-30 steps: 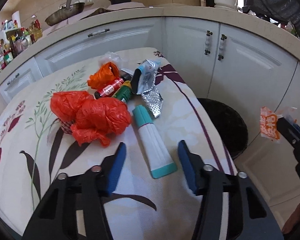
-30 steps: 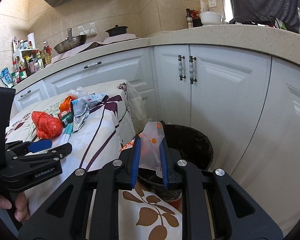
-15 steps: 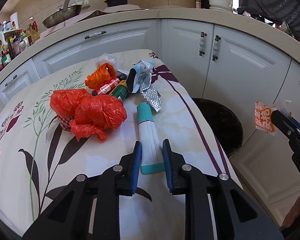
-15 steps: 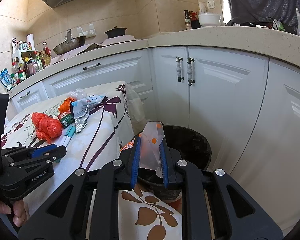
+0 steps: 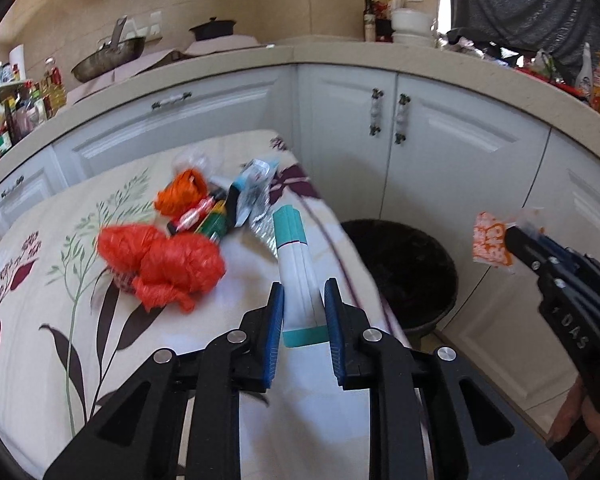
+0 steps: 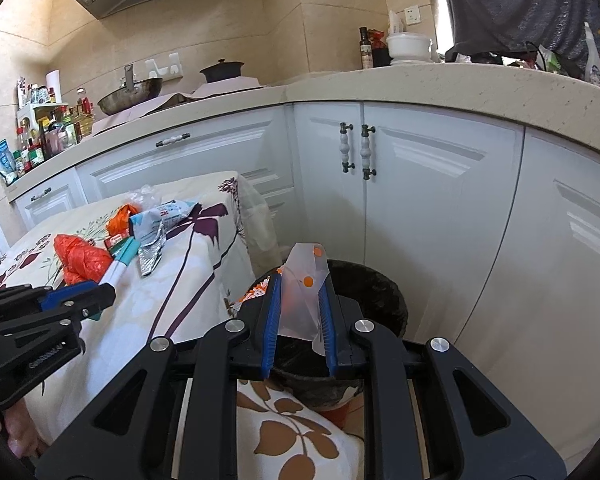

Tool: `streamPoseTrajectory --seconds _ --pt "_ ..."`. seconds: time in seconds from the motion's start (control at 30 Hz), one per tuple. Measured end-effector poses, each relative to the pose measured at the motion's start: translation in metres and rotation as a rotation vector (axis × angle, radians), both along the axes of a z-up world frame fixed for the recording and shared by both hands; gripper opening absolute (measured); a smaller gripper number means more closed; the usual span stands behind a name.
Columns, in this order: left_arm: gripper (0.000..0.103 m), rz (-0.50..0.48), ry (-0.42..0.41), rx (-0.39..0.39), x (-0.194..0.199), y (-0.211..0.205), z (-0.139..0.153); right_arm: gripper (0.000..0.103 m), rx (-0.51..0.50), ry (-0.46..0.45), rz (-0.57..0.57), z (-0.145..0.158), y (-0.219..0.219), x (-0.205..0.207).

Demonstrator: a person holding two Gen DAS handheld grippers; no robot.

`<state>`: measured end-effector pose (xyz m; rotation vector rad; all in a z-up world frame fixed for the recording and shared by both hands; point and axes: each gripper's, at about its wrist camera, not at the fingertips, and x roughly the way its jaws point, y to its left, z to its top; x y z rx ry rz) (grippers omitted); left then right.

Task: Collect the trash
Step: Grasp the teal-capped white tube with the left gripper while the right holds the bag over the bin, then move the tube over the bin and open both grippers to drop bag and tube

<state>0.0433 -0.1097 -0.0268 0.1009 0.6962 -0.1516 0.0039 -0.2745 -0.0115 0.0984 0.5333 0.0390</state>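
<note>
My left gripper [image 5: 302, 300] pinches the tube [image 5: 296, 268] by its tail over the table [image 5: 32, 320] — I'd carry it level to the bin [image 5: 404, 264]. My right gripper [image 6: 300, 312] clamps a wrapper [image 6: 304, 292] above the bin — release there.

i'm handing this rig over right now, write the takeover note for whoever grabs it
Left gripper: shut on the white and teal tube, its far end tipped up over the table.
Right gripper: shut on a clear orange-dotted wrapper, over the black trash bin.
Done: two pieces gripped; neither is in the bin yet.
Left: drop both, then clear the red bags, orange bag, foil wrapper and the small red and green items.
</note>
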Motion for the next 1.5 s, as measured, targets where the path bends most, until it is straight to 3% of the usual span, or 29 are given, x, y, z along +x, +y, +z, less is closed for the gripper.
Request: streamPoseTrajectory --seconds 0.43,1.07,1.27,1.37,1.43,1.5 --pt "0.022 -0.077 -0.057 -0.008 0.03 -0.041 0.014 0.018 -0.043 -0.031 -0.061 0.01 -0.018 0.023" --pt "0.022 -0.095 -0.032 0.015 0.08 -0.076 0.008 0.018 -0.058 -0.02 -0.121 0.005 -0.044 0.079" --pt "0.023 -0.096 0.024 0.003 0.098 -0.082 -0.002 0.02 -0.056 -0.008 -0.128 0.0 -0.049 0.097" --pt "0.027 -0.082 0.046 -0.013 0.107 -0.082 -0.003 0.029 -0.059 -0.005 -0.133 -0.003 -0.051 0.105" --pt "0.038 -0.073 0.052 -0.021 0.11 -0.08 -0.003 0.037 -0.06 -0.005 -0.142 -0.005 -0.051 0.11" --pt "0.051 -0.062 0.055 -0.038 0.113 -0.078 -0.003 0.039 -0.053 0.0 -0.144 -0.008 -0.052 0.113"
